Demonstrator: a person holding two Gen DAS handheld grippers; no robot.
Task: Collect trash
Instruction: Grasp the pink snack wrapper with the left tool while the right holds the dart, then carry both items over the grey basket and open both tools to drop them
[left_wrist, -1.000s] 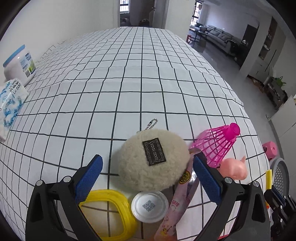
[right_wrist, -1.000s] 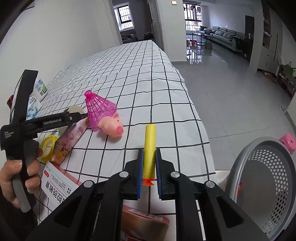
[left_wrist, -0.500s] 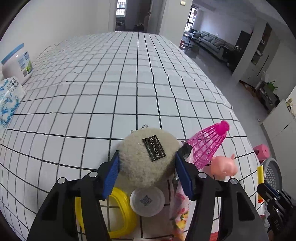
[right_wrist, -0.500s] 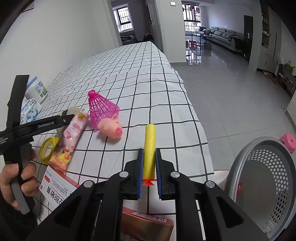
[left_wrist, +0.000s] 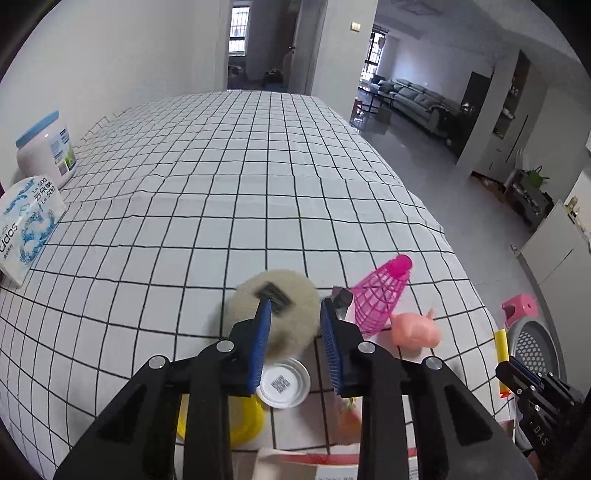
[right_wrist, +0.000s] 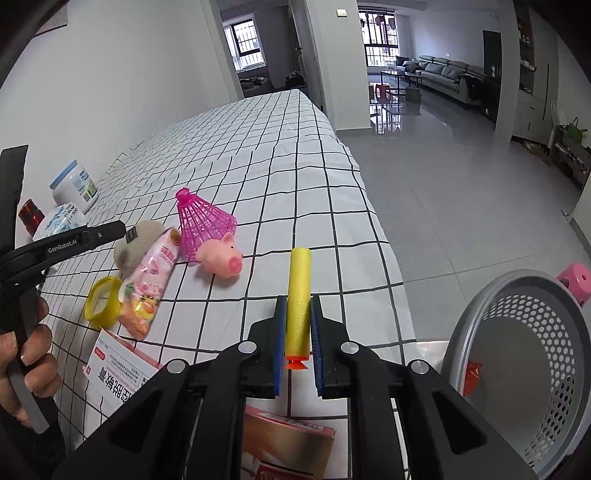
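Note:
A beige fluffy pouch (left_wrist: 291, 291) with a black label sits between the blue pads of my left gripper (left_wrist: 294, 314). The jaws are closing and the pads press into its sides, holding it just above the checked tablecloth (left_wrist: 221, 206). In the right wrist view the pouch (right_wrist: 136, 243) shows at that gripper's tip. My right gripper (right_wrist: 297, 301) is shut on a yellow foam dart (right_wrist: 299, 280) with an orange end. A grey perforated basket (right_wrist: 480, 306) stands beside the table at the lower right, with something red inside.
On the cloth lie a pink shuttlecock (left_wrist: 380, 295), a pink pig toy (left_wrist: 415, 328), a white lid (left_wrist: 283, 384), a yellow ring (left_wrist: 251, 421), a pink snack wrapper (right_wrist: 151, 280) and two boxes (right_wrist: 118, 373). A tissue pack (left_wrist: 26, 225) and a white jar (left_wrist: 46, 147) stand far left.
The left jaws have closed from wide open onto the fluffy pouch, and the gripper has risen with it. The right gripper has kept still, holding the dart.

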